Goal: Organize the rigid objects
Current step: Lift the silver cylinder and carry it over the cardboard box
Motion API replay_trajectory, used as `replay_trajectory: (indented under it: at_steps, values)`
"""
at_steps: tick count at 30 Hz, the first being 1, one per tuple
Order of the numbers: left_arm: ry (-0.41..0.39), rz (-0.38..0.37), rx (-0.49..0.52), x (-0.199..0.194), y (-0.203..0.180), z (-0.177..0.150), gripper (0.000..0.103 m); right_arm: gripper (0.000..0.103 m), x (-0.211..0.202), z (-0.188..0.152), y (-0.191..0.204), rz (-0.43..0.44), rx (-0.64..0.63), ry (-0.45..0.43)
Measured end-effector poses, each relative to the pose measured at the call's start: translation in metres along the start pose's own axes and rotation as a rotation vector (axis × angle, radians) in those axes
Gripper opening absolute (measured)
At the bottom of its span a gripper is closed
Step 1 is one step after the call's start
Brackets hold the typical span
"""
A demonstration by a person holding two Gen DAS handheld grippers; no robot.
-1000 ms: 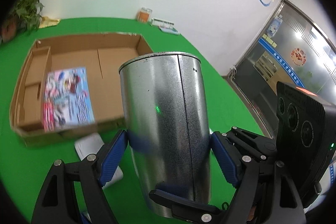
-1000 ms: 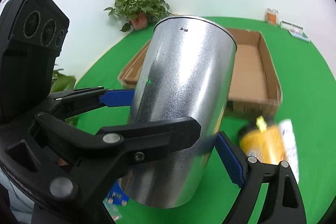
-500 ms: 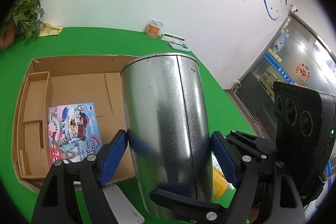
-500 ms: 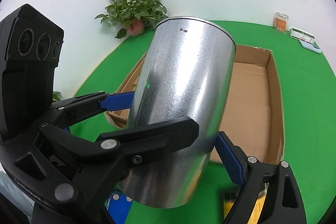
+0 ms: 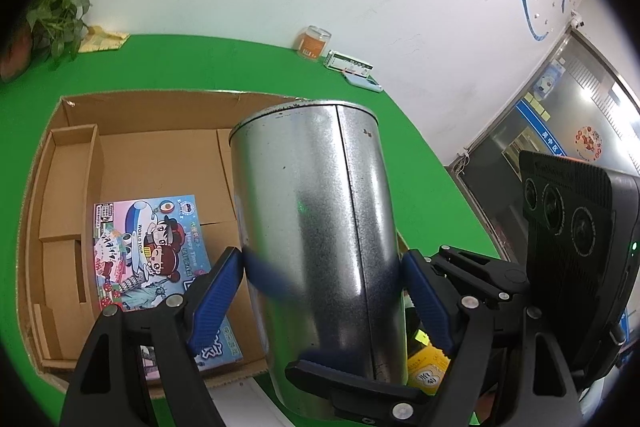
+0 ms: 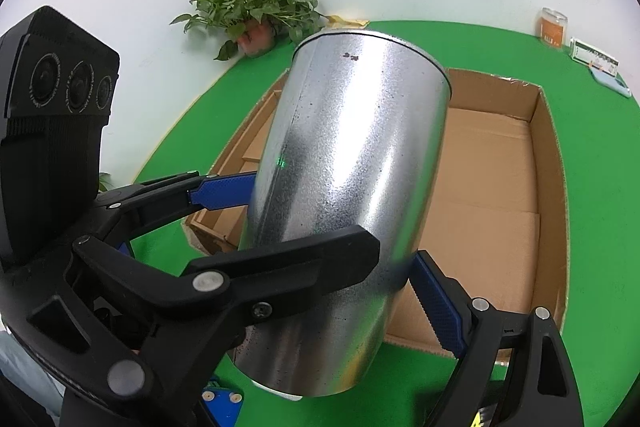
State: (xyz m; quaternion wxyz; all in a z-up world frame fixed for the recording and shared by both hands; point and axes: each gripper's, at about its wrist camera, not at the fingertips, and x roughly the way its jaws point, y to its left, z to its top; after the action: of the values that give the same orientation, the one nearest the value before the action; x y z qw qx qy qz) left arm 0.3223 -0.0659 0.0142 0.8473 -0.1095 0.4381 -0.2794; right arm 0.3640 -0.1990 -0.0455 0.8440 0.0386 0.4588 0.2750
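Galvanised steel canister (image 5: 316, 259), tall and seamed, is carried by both tools at once. Left gripper (image 5: 322, 281) has its blue pads pressed on opposite flanks of the cylinder, low on its body; right gripper (image 6: 320, 239) clamps it likewise from the other side. Jaws stand wide only because the can is wide. Judgement: two grips are used because the smooth metal wall is broad and could slip or swing in one.

Canister hangs above the near edge of the cardboard box (image 5: 132, 155), which sits on the green table (image 5: 192, 67). It tilts slightly in the right wrist view. Box holds a colourful picture book (image 5: 148, 247) lying flat at its near left; the right half of the floor is bare cardboard, the likely spot for the can.

A yellow package (image 5: 426, 367) lies on the table below the can, outside the box, not yet sorted.

Risk: the base may clip the box wall on lowering.
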Motion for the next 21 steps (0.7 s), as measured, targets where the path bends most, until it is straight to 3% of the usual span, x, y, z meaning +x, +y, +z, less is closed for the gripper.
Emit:
replay_trajectory:
  at_steps: [10, 21]
  values:
    - [0.047, 0.019, -0.066, 0.021, 0.028, 0.005, 0.081, 0.088, 0.043, 0.012, -0.009, 0.024, -0.015, 0.076]
    - [0.079, 0.007, -0.135, 0.034, 0.038, 0.015, 0.081, 0.088, 0.054, 0.026, -0.018, 0.033, -0.013, 0.12]
